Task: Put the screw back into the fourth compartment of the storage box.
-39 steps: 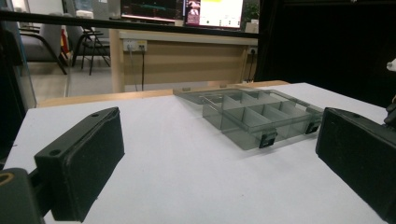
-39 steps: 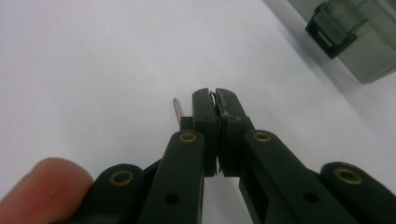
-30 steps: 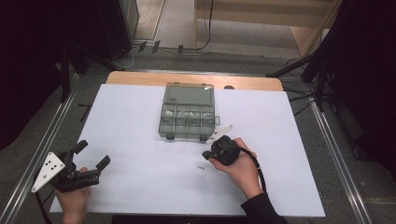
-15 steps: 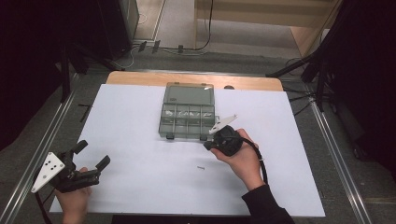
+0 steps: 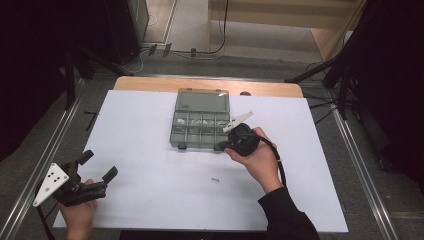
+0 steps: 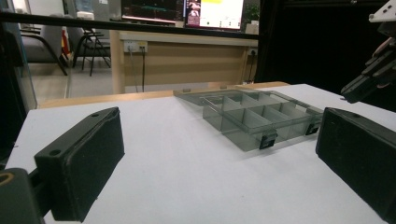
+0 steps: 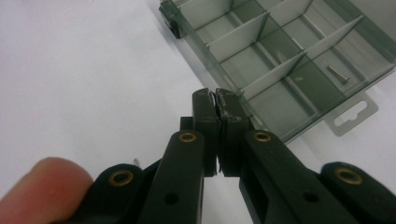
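**A:** From the high view we've got the clear plastic box [image 5: 200,120] sitting open toward the far middle of the bench [image 5: 150,190], lid flat behind it. The right tool [image 5: 223,145] is right at the box's near right corner, and there's one tiny screw [image 5: 215,179] lying loose on the bench well short of the box. The left tool [image 5: 98,167] is parked way off at the near left corner, jaws spread wide, nothing in them.

**B:** Left gripper view agrees: both black pads [image 6: 84,165] are far apart with bare bench between, and the box [image 6: 261,116] sits beyond them, dividers showing.

**A:** Right gripper view is the useful one. The right tool [image 7: 215,99] has its jaws pressed together just over the box's [image 7: 280,51] near wall. We can't tell if anything tiny is pinched in there; looks like nothing. There's another screw [image 7: 338,74] lying in one of the compartments.

**B:** Handling-wise, we'd guess the screws are light, hard and slick, so they'll roll or flick away if nipped at the tip. We'd take one across the middle of the shank, pads square to it.

**A:** And the box looks thin and light, so it'll probably skid if we bump it. We'd keep the tips off the walls.
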`<state>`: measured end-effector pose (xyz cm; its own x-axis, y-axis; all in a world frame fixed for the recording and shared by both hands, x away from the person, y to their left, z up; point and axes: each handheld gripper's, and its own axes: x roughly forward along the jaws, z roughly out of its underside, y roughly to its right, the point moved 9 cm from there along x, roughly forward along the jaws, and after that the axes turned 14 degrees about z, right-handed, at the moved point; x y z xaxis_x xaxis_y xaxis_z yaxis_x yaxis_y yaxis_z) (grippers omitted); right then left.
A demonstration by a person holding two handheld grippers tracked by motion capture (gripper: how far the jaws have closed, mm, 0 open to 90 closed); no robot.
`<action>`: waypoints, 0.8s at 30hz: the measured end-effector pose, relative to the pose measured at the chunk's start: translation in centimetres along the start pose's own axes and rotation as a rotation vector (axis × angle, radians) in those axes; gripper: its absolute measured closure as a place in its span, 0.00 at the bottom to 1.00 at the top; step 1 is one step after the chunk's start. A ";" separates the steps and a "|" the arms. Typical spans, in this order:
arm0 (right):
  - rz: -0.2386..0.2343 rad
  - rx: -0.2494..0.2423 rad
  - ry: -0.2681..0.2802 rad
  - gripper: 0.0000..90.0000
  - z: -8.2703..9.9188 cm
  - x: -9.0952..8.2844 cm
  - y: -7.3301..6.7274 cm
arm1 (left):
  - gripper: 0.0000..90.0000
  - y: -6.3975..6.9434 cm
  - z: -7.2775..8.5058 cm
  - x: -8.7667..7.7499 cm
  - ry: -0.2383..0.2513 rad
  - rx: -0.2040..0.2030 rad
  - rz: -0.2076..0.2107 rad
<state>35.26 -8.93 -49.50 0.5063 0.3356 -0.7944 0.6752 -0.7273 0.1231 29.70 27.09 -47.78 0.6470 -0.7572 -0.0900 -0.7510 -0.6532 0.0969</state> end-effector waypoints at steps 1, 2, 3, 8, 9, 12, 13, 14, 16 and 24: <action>0.002 0.001 -0.006 0.99 -0.1 -0.1 0.1 | 0.01 0.0 0.0 0.0 0.000 0.000 0.001; 0.005 -0.003 -0.002 0.99 -0.3 -0.1 0.3 | 0.01 0.0 0.0 0.0 0.000 -0.001 0.001; 0.001 -0.002 -0.003 0.99 -0.5 -0.1 0.4 | 0.01 0.0 0.0 0.0 -0.001 0.000 0.000; 0.007 -0.005 -0.001 0.99 -1.3 -0.1 0.9 | 0.01 0.0 -0.1 0.0 0.008 -0.003 0.002; 0.008 -0.006 0.000 0.99 -1.5 -0.1 1.0 | 0.01 0.0 -0.1 0.0 0.008 -0.002 0.002; 0.011 -0.003 -0.001 0.99 -2.0 0.0 1.3 | 0.01 -0.1 -0.1 -0.1 0.008 -0.001 0.002; 0.010 -0.004 0.001 0.99 -2.2 0.1 1.3 | 0.01 -0.1 -0.1 -0.1 0.008 -0.001 0.001; 0.012 -0.002 -0.002 0.99 -2.4 0.2 1.4 | 0.01 -0.1 -0.1 -0.1 0.008 0.000 0.001; 0.011 -0.002 -0.005 0.99 -2.8 0.4 1.5 | 0.01 -0.1 -0.1 -0.1 0.007 0.000 0.002; 0.023 0.000 -0.010 0.99 -4.1 1.1 2.5 | 0.01 -0.2 -0.2 -0.2 0.011 -0.004 -0.003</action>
<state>39.75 -7.89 -47.63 0.5163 0.3130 -0.7971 0.6633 -0.7349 0.1411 29.73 27.40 -47.61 0.6505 -0.7554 -0.0796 -0.7487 -0.6553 0.1005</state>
